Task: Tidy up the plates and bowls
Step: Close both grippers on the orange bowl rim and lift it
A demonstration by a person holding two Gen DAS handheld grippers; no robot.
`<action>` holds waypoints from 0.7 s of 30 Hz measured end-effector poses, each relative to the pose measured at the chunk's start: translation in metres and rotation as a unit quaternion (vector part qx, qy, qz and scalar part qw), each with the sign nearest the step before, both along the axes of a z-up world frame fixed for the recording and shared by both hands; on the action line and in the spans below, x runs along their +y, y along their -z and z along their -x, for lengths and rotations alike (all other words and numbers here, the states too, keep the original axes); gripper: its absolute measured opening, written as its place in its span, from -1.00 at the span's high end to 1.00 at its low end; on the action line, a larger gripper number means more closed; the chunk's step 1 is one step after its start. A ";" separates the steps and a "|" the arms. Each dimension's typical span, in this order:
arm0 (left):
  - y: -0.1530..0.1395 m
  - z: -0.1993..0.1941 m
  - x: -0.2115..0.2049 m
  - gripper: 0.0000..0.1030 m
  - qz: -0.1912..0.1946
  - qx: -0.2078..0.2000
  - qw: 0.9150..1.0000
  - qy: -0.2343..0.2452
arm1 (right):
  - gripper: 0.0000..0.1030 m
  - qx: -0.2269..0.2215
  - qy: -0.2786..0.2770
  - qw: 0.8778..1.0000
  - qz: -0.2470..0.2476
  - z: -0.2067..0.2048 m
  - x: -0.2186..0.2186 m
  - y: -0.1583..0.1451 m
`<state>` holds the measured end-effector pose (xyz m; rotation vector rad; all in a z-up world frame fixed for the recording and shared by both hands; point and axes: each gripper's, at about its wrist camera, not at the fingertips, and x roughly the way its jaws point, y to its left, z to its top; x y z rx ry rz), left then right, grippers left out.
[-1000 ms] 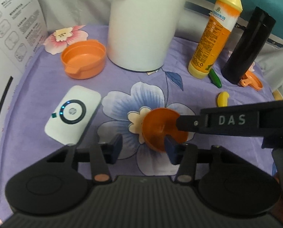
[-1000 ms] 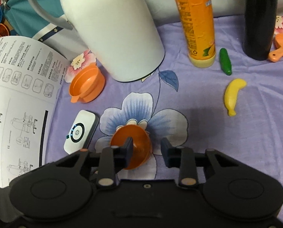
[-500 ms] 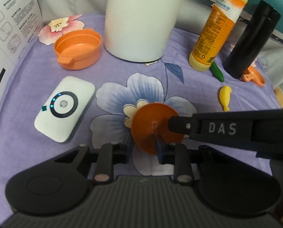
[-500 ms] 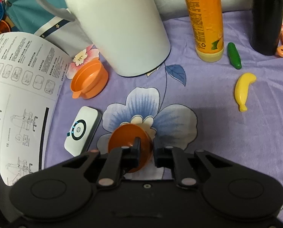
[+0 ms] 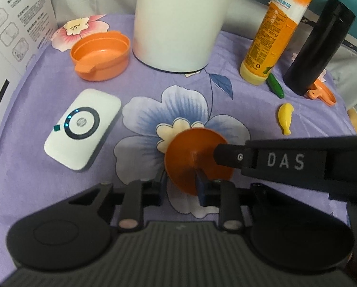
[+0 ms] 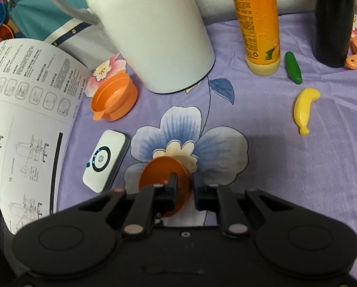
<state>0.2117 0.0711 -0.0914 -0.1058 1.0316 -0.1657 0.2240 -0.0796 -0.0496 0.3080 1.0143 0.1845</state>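
**Two grippers pinching one bowl: slip and collision risks**

Two grippers are gripping the same dark orange bowl (image 5: 197, 160) at the centre of the purple cloth (image 5: 35, 191). The right gripper (image 6: 183, 191) is pinching the bowl's wall, one finger inside and one outside. The left gripper (image 5: 181, 186) is also closing on the near rim; one blue pad is sitting inside the bowl, the other is hidden behind the wall. The bowl is standing tilted on edge, mouth facing roughly 9 o'clock in the right view.

Likely faults, in my judgement:
- Opposing pulls are likely to twist the thin wall and pop the bowl free.
- Whether the bowl is resting on the cloth cannot be told; if either grip is loosening, it may roll off.
- The light orange dish (image 5: 100, 57) at 11 o'clock looks like the stacking target. The path there is passing over the white device (image 5: 82, 129) at 9 o'clock and close to the white jug (image 5: 178, 24) at 12 o'clock; a low carry risks knocking either.
- The paper sheet (image 6: 23, 119) at 9 o'clock is crowding that side.
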 end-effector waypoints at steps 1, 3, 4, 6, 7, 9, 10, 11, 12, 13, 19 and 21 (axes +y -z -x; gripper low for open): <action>0.001 0.000 0.000 0.52 0.002 0.001 1.000 0.000 | 0.74 -0.002 -0.001 1.000 0.002 0.000 0.001 0.000; 0.004 -0.002 0.003 0.52 0.008 0.008 1.000 -0.001 | 0.74 -0.003 -0.002 1.000 0.003 -0.001 0.002 0.001; 0.005 -0.002 0.004 0.52 0.010 0.012 1.000 -0.004 | 0.74 -0.002 -0.002 1.000 0.001 -0.002 0.002 0.001; 0.006 -0.002 0.006 0.52 0.016 0.014 1.000 -0.008 | 0.74 -0.001 -0.001 1.000 0.000 -0.003 0.002 0.002; 0.005 -0.002 0.006 0.53 0.016 0.013 1.000 -0.009 | 0.74 0.001 -0.001 1.000 -0.002 -0.003 0.003 0.002; 0.002 0.000 0.004 0.53 0.006 0.005 1.000 -0.008 | 0.74 -0.002 -0.005 1.000 0.001 -0.002 0.005 0.000; 0.001 0.001 0.004 0.53 0.004 0.004 1.000 -0.008 | 0.74 -0.003 -0.006 1.000 0.002 -0.001 0.006 0.000; 0.001 0.001 0.004 0.53 0.005 0.005 1.000 -0.009 | 0.74 -0.003 -0.006 1.000 0.000 -0.001 0.006 -0.001; 0.001 0.001 0.004 0.53 0.007 0.006 1.000 -0.009 | 0.74 -0.002 -0.005 1.000 -0.003 -0.001 0.005 -0.001; 0.002 0.000 0.005 0.53 0.009 0.009 1.000 -0.009 | 0.74 -0.001 -0.004 1.000 -0.005 -0.001 0.005 -0.001; 0.005 -0.001 0.005 0.53 0.010 0.015 1.000 -0.011 | 0.74 0.002 -0.005 1.000 -0.003 0.000 0.005 0.000; 0.003 0.001 0.005 0.53 0.009 0.017 1.000 -0.011 | 0.74 -0.001 -0.008 1.000 0.001 0.003 0.007 -0.002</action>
